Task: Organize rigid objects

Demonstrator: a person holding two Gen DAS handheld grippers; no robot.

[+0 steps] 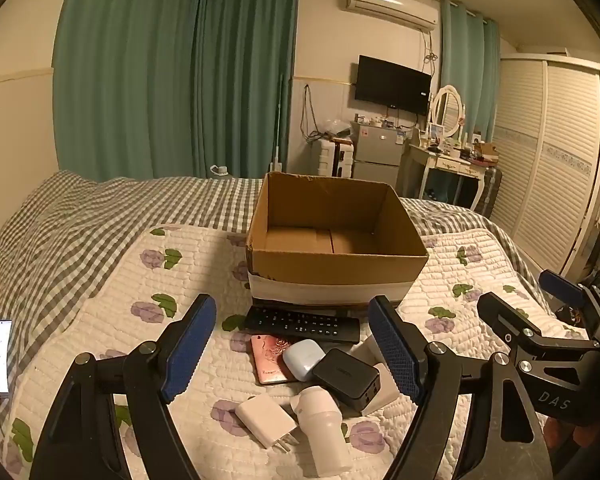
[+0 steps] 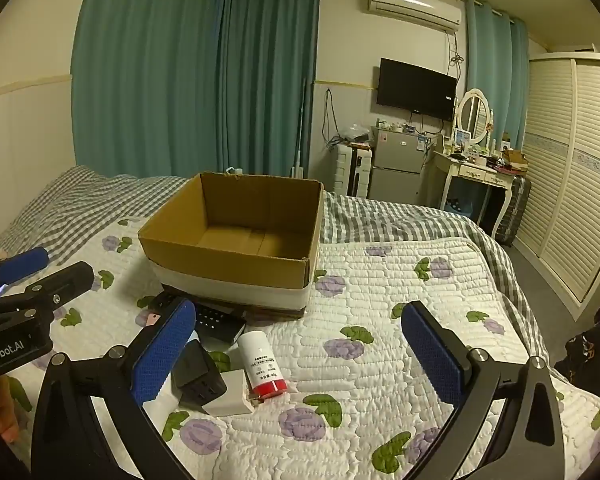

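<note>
Left hand-held gripper wide open above gadgets, right hand-held gripper wide open, both empty

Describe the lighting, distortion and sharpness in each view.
Left wrist view: warm, dim indoor light, fisheye bending of the wardrobe, dark vignetted corners, a soft shadow under the cardboard box. Right wrist view: the same yellowish cast, curved curtains, glare on the air conditioner, quilt fairly sharp.

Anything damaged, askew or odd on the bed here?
Mostly ordinary clutter. The cardboard box has a ragged, torn near-left corner. The small items lie in an overlapping heap: the black charger rests on a white adapter, and the white bottle lies on its side.
</note>
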